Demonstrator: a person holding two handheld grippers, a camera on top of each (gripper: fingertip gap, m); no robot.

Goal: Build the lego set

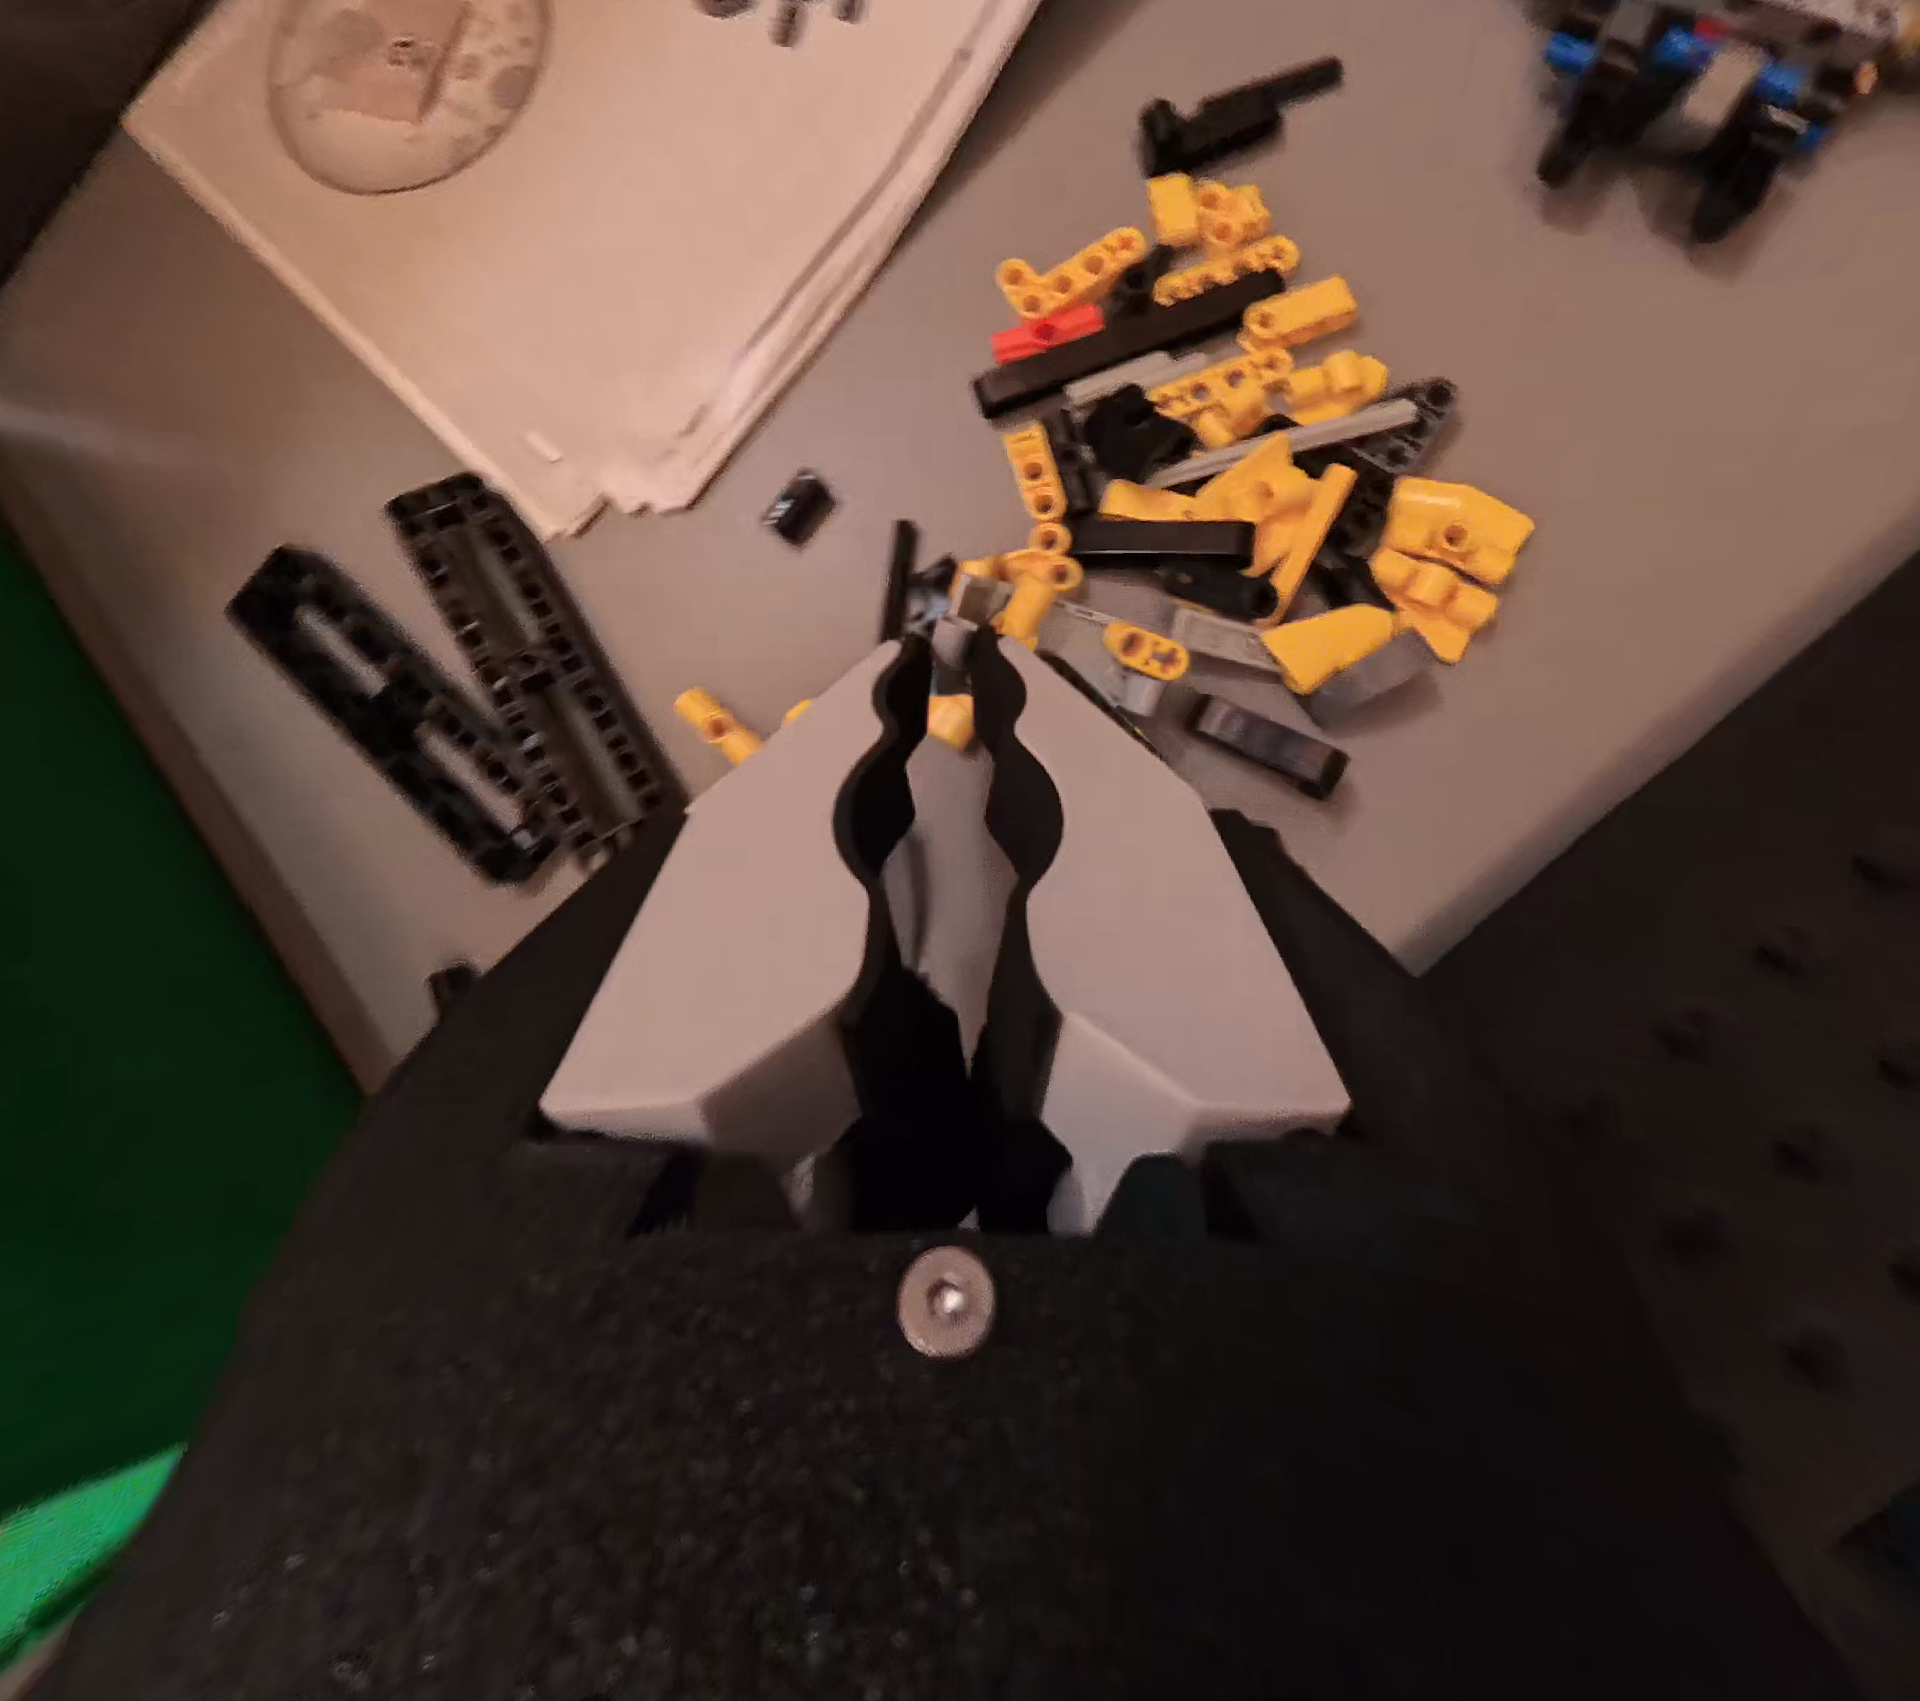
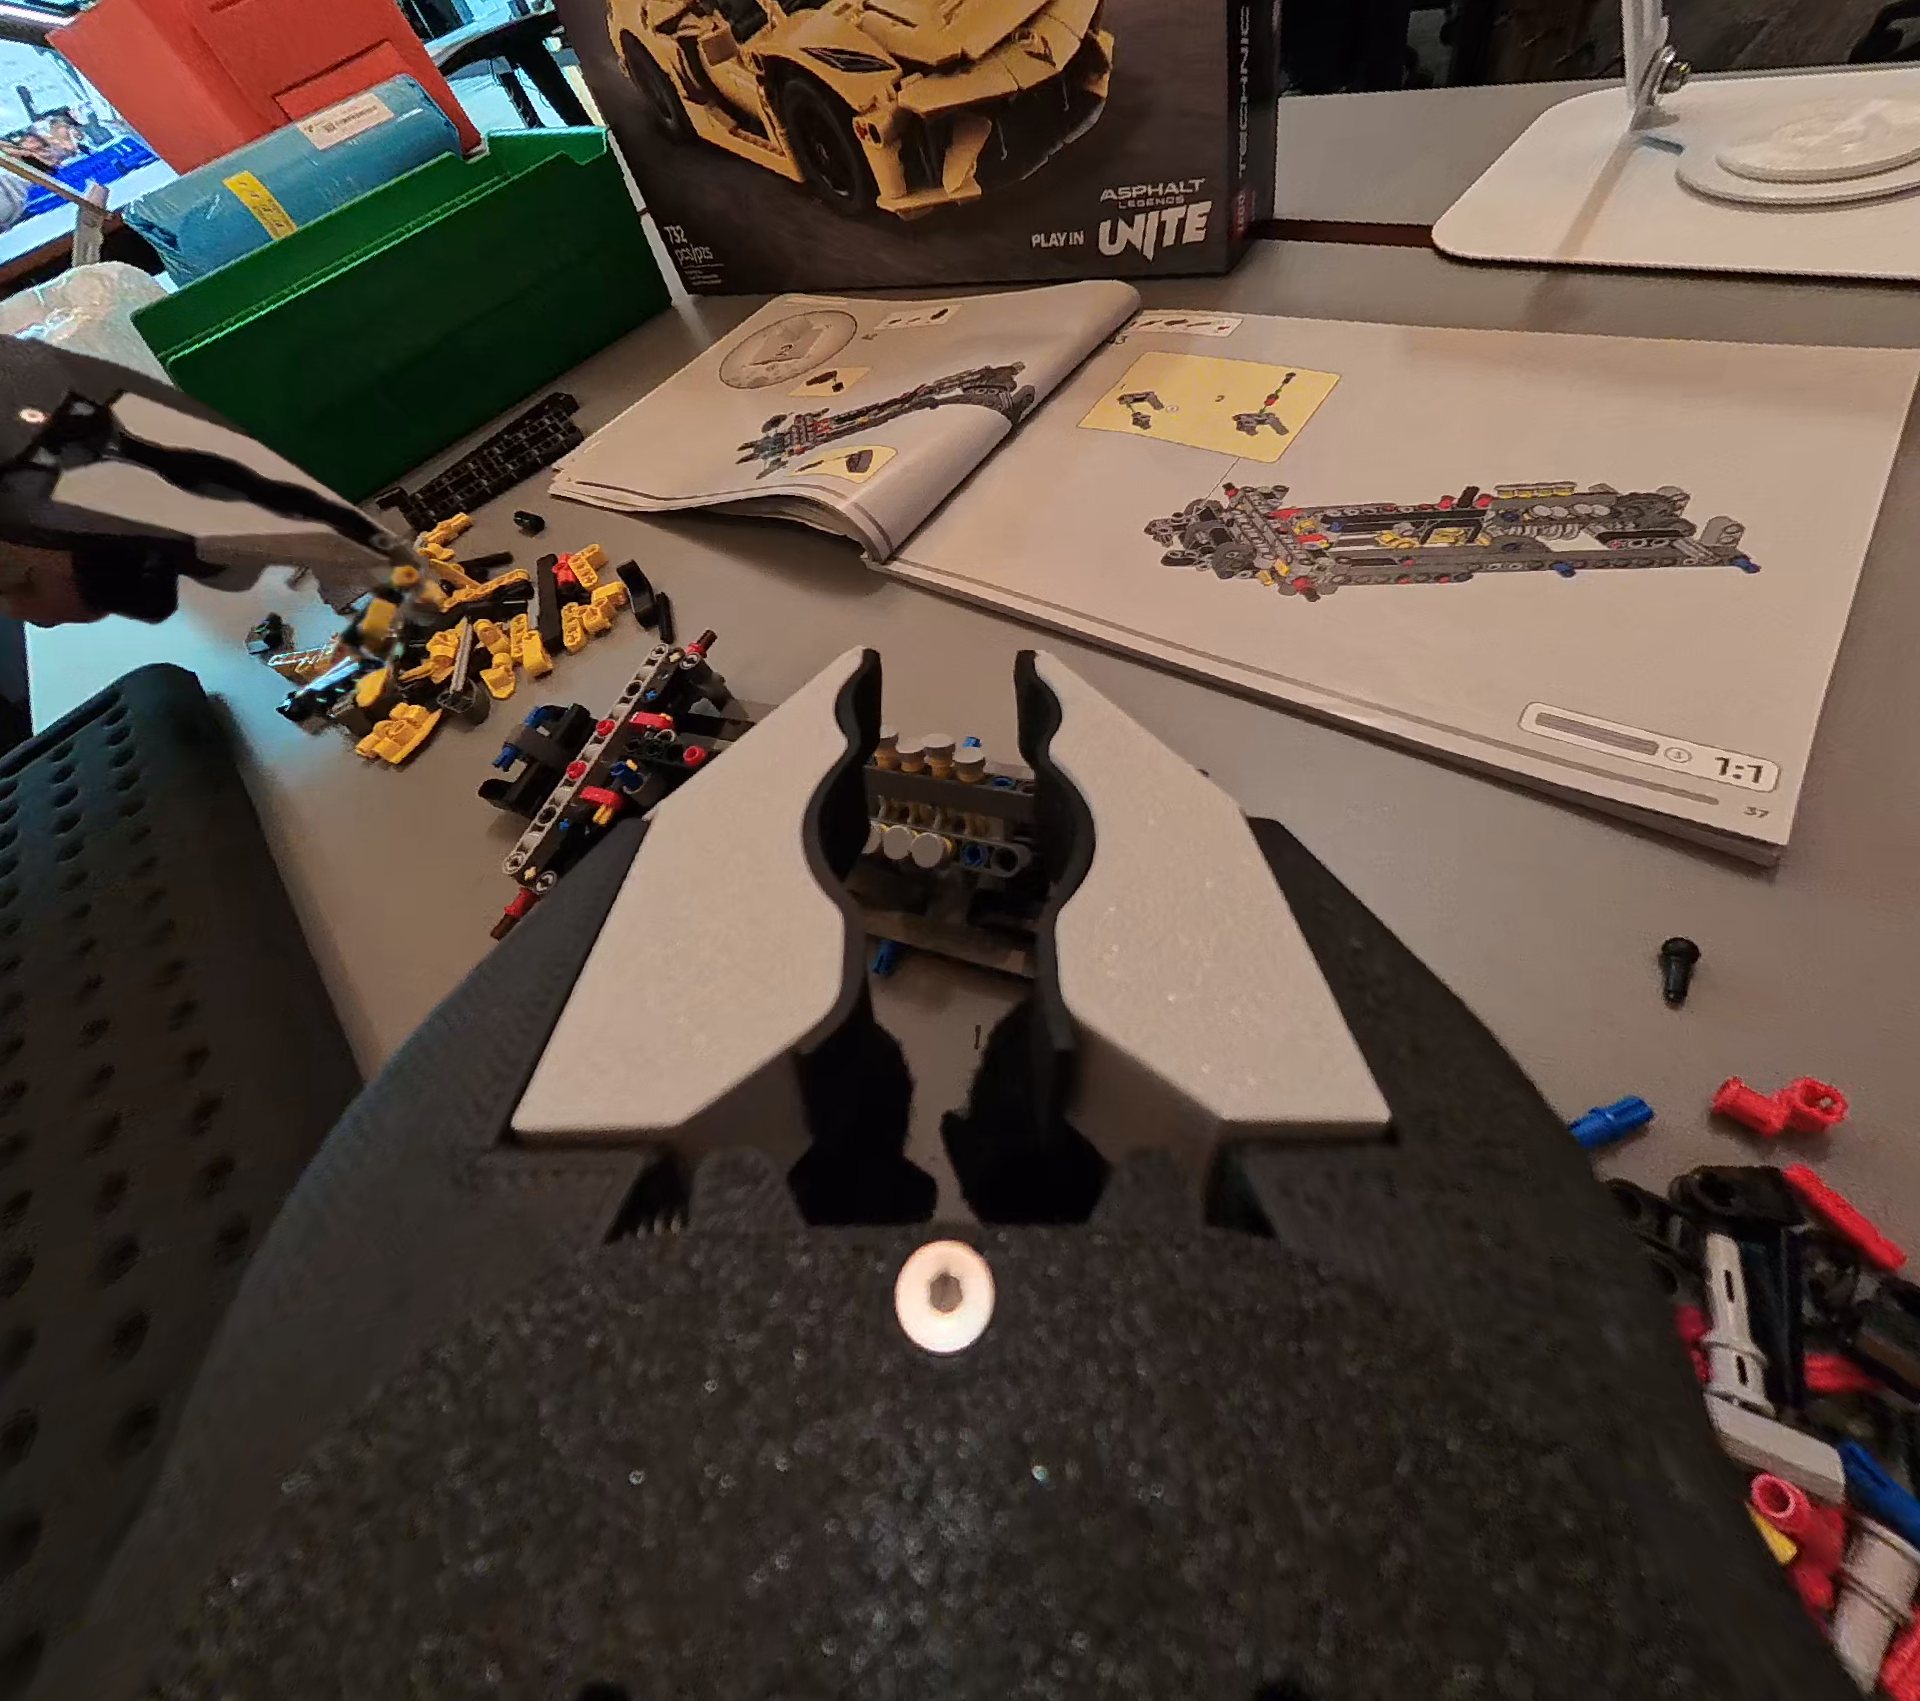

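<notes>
My left gripper [image 1: 951,649] is nearly closed at the near edge of the yellow parts pile [image 1: 1247,446] (contents unclear); my right gripper [image 2: 945,675] gapes open around the chassis [image 2: 935,810], empty.

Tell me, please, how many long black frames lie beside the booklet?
2, side by side: one frame toward the green bin, the other nearer the booklet. More could hide in the pile.

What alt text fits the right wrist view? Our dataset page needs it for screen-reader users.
The open right gripper hovers over a partly built Lego chassis on a grey table. Beyond lie an open instruction booklet and the set's box; the left gripper reaches into a pile of yellow and black pieces.
</notes>
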